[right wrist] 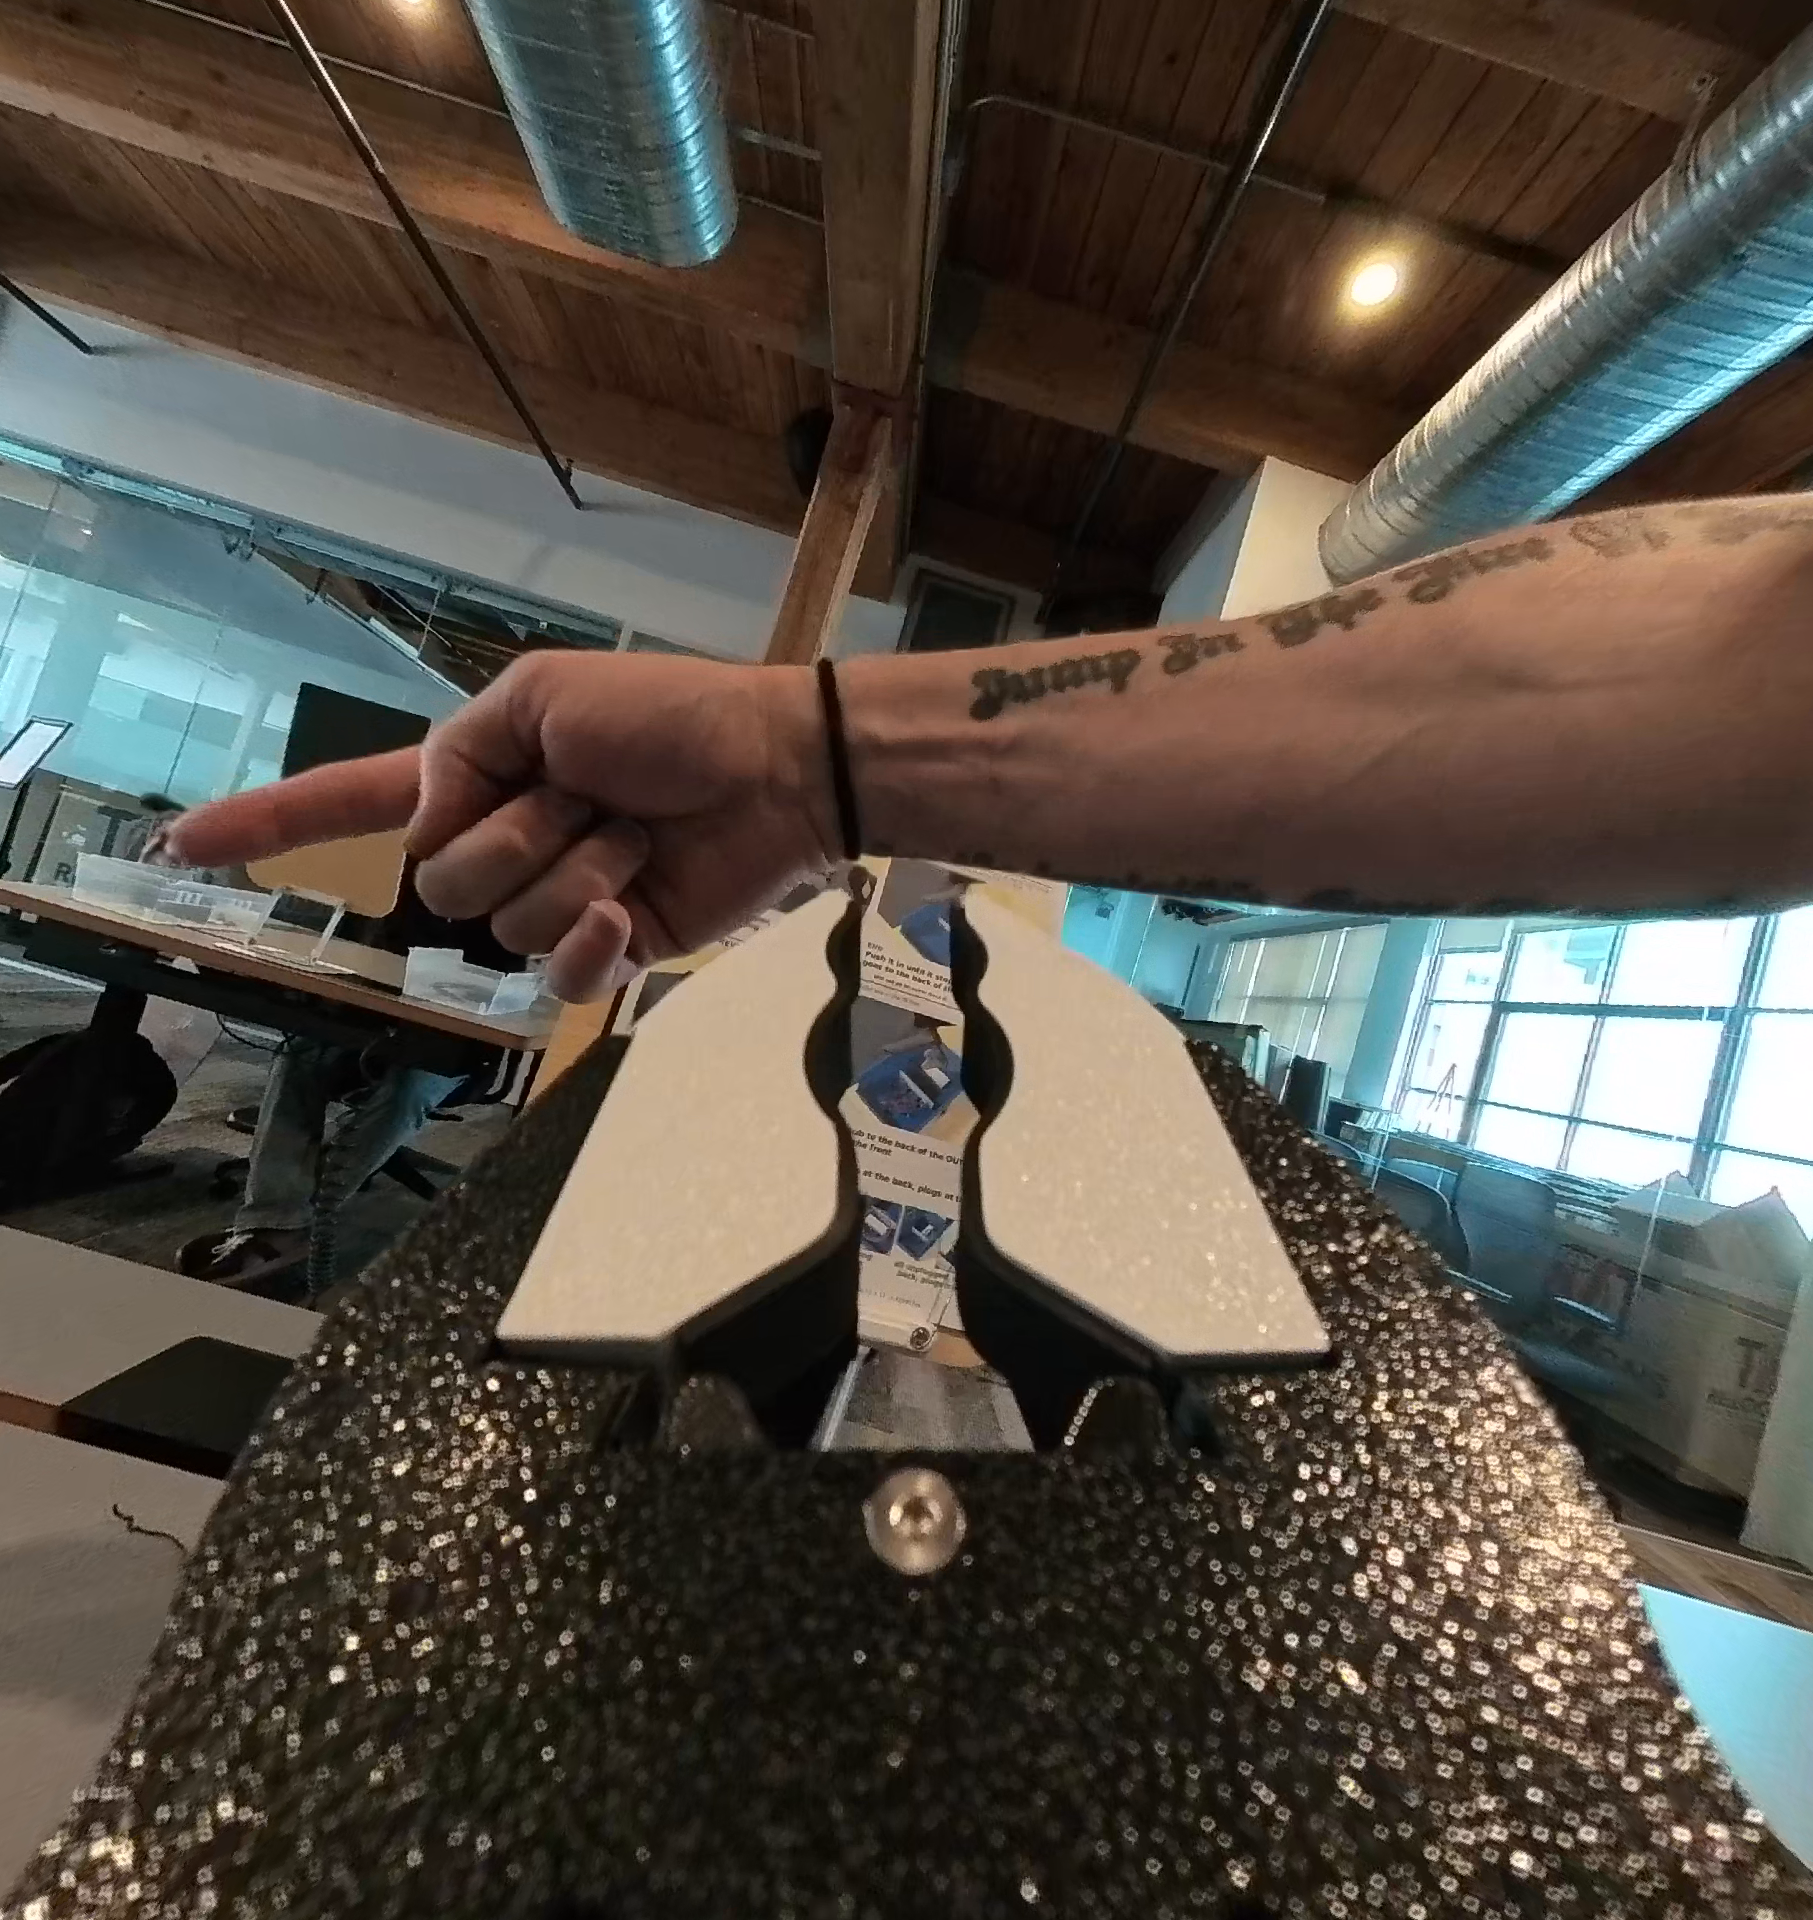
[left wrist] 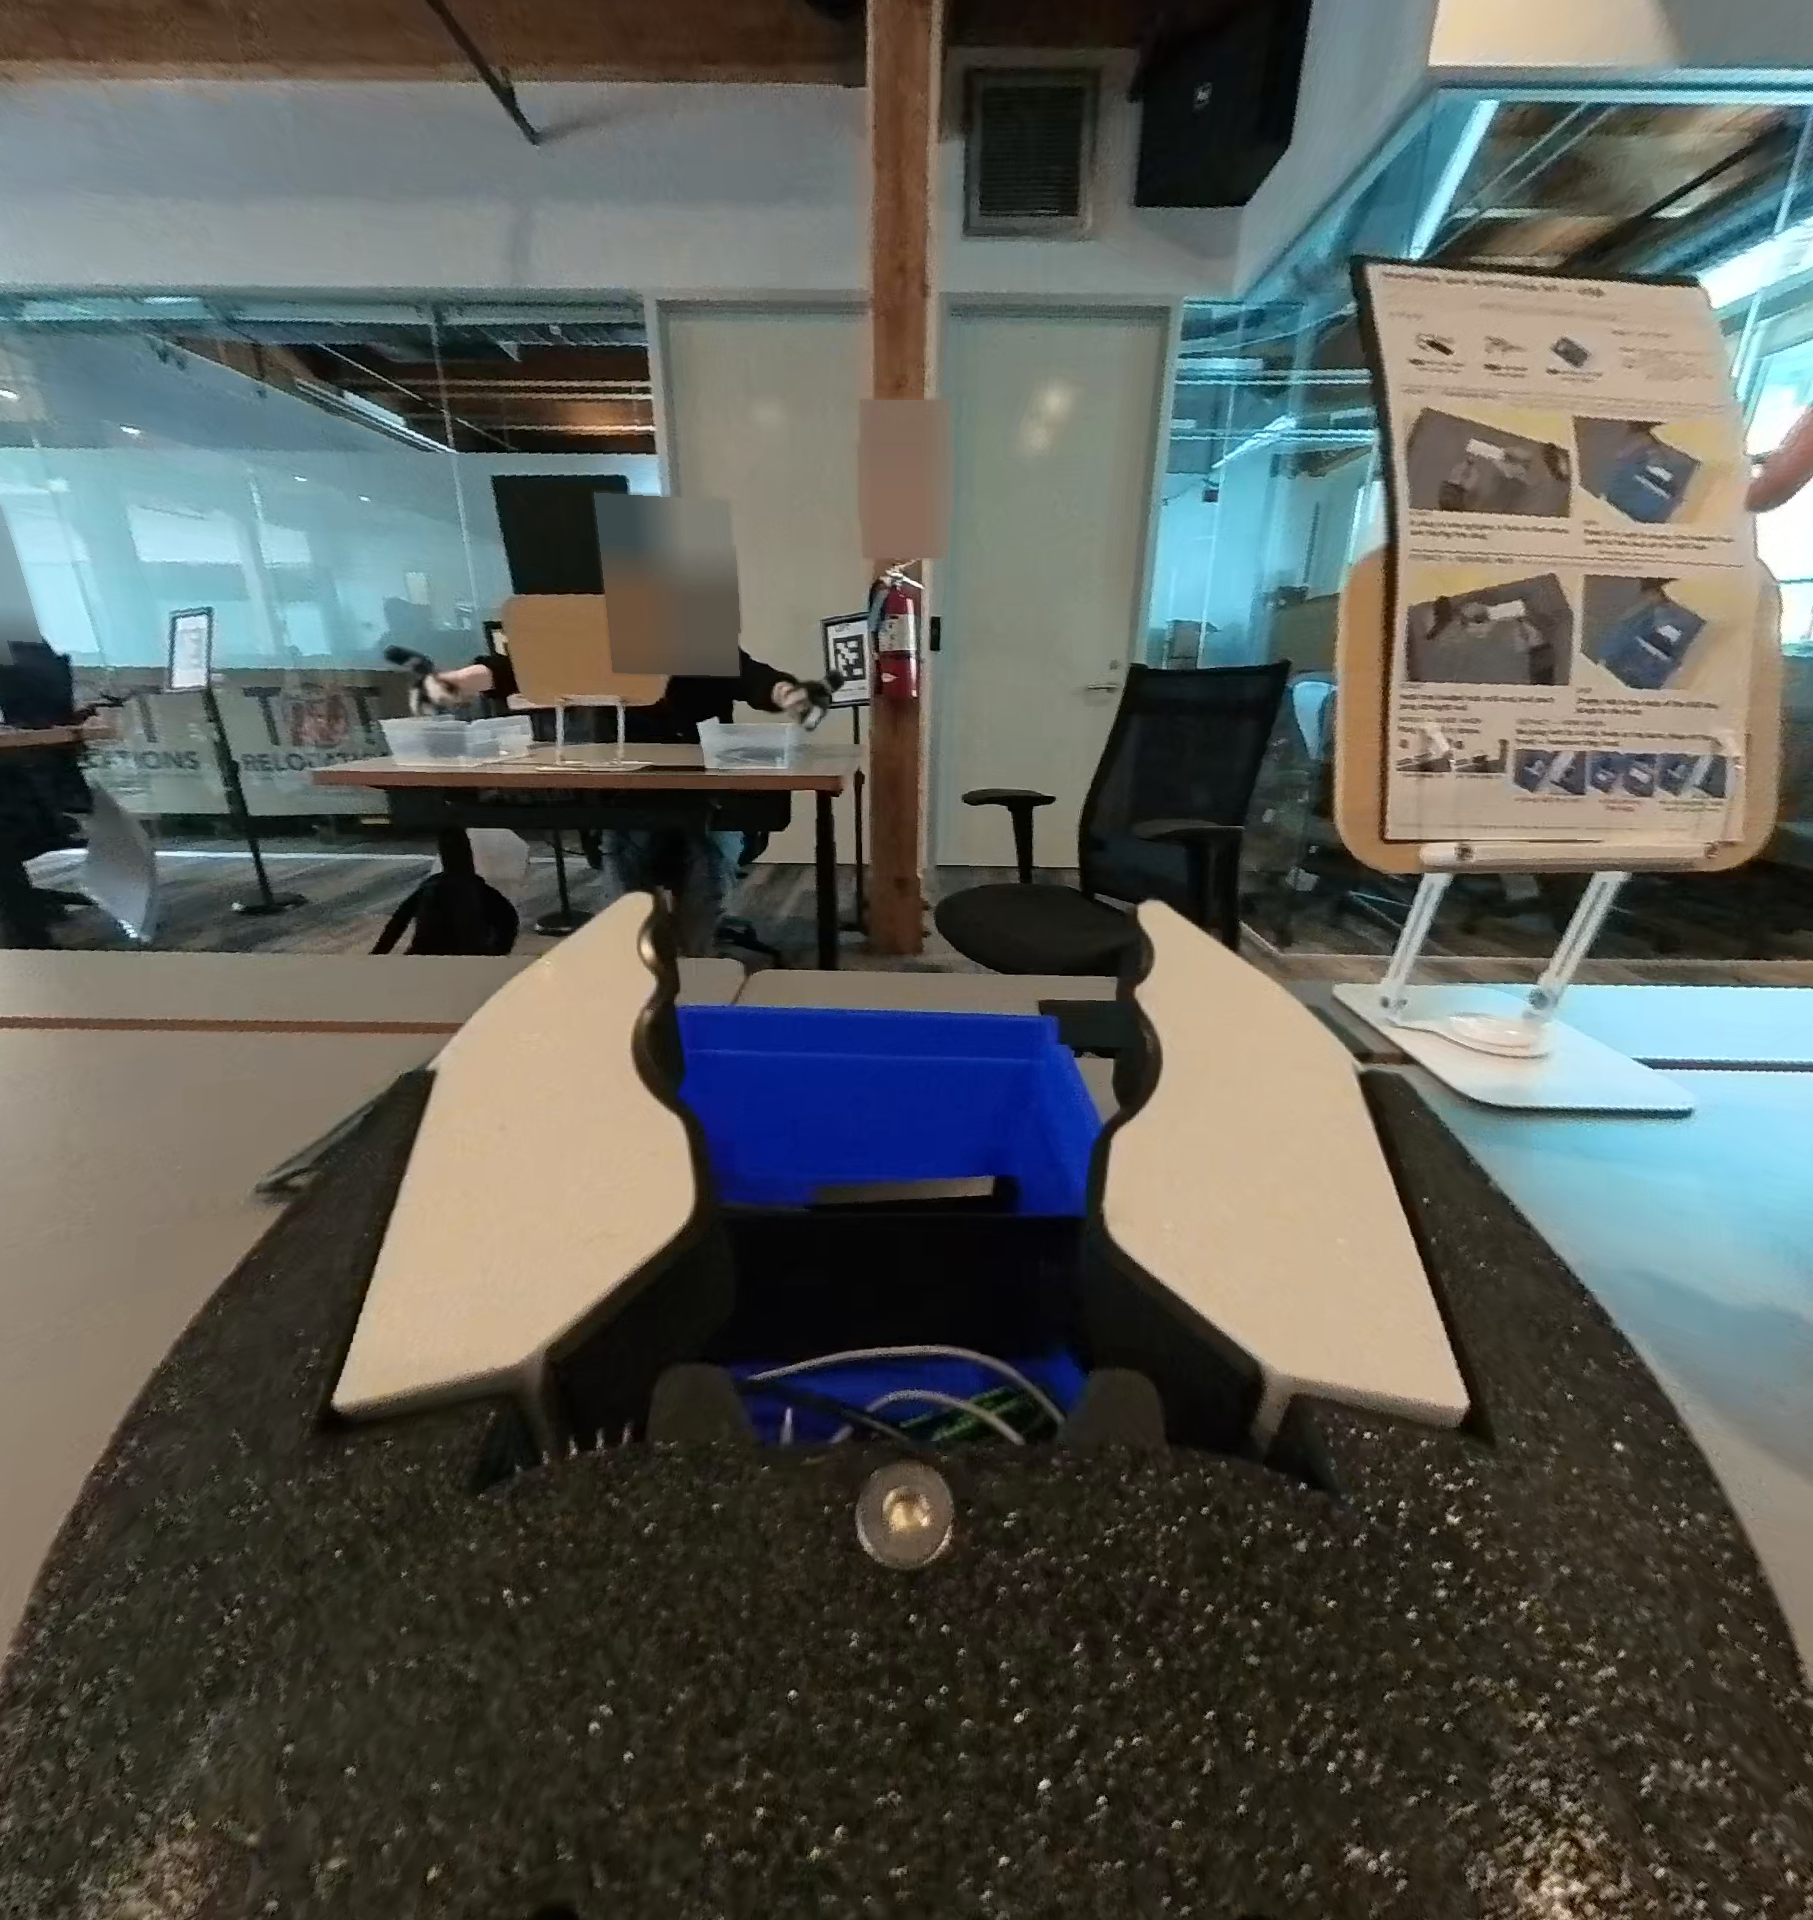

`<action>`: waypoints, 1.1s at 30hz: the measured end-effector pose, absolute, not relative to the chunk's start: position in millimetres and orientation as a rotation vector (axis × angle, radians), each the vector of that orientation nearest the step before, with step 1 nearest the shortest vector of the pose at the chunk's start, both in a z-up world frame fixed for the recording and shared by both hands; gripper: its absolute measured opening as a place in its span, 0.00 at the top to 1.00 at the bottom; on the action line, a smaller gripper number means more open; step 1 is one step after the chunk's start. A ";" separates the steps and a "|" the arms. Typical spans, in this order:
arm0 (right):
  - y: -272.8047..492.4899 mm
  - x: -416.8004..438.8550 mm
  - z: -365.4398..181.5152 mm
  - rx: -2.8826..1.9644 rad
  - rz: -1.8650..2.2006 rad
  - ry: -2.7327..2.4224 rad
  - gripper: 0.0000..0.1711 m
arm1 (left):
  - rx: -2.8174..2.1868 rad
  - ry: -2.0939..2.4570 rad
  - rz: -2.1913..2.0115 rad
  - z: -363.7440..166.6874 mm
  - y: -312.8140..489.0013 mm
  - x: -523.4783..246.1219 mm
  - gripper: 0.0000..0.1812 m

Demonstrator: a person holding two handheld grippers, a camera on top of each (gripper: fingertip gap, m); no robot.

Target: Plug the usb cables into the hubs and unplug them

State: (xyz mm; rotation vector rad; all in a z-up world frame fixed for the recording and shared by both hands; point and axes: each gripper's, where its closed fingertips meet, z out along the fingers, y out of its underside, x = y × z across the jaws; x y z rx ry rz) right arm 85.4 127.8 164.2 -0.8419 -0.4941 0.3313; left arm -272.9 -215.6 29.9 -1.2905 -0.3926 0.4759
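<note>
A blue bin stands on the grey table directly in front of my left gripper. The gripper is open, with its fingers straddling the bin's sides. Inside the bin's near end are a black block with a slot and thin white, black and green cables. My right gripper is tilted upward, away from the table. Its fingers stand a narrow gap apart with nothing between them. No hub or cable shows in the right wrist view.
An instruction sheet on a white stand is at the right rear of the table. A person's bare hand and forearm reaches across in front of my right gripper, pointing left. A black office chair and a wooden post are beyond. Tip to tip, the grippers are about 50 cm apart.
</note>
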 end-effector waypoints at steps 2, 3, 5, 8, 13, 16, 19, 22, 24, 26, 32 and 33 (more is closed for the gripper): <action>128.1 85.2 164.1 -0.843 0.336 -0.494 0.91 | -1.275 -0.417 0.492 31.0 -224.6 -278.8 0.55; 128.1 84.9 164.0 -0.843 0.335 -0.495 0.91 | -1.266 -0.429 0.498 31.5 -229.2 -281.8 0.56; 127.8 84.1 164.0 -0.842 0.331 -0.498 0.91 | -1.249 -0.453 0.506 32.6 -237.3 -286.8 0.56; 126.8 83.5 164.4 -0.837 0.331 -0.499 0.91 | -1.230 -0.470 0.511 33.8 -244.0 -290.3 0.56; 127.1 82.2 164.0 -0.834 0.327 -0.503 0.91 | -1.236 -0.466 0.518 33.0 -242.0 -290.0 0.56; 128.1 81.3 163.2 -0.835 0.327 -0.506 0.91 | -1.242 -0.456 0.507 32.3 -237.4 -287.5 0.56; 129.3 80.5 162.4 -0.838 0.327 -0.509 0.91 | -1.249 -0.444 0.500 32.0 -232.9 -284.6 0.56; 130.2 80.2 161.9 -0.842 0.327 -0.510 0.91 | -1.255 -0.434 0.494 31.7 -229.5 -282.3 0.56; 130.3 80.2 161.9 -0.841 0.329 -0.510 0.91 | -1.259 -0.430 0.494 31.3 -228.2 -281.5 0.56; 130.5 80.6 162.0 -0.842 0.328 -0.509 0.91 | -1.267 -0.425 0.495 30.5 -227.0 -281.1 0.56; 132.2 81.2 161.5 -0.847 0.335 -0.507 0.91 | -1.428 -0.186 0.193 17.1 -190.6 -237.3 0.73; 132.4 80.8 161.2 -0.848 0.335 -0.507 0.91 | -1.428 -0.091 0.043 17.9 -182.8 -216.5 0.75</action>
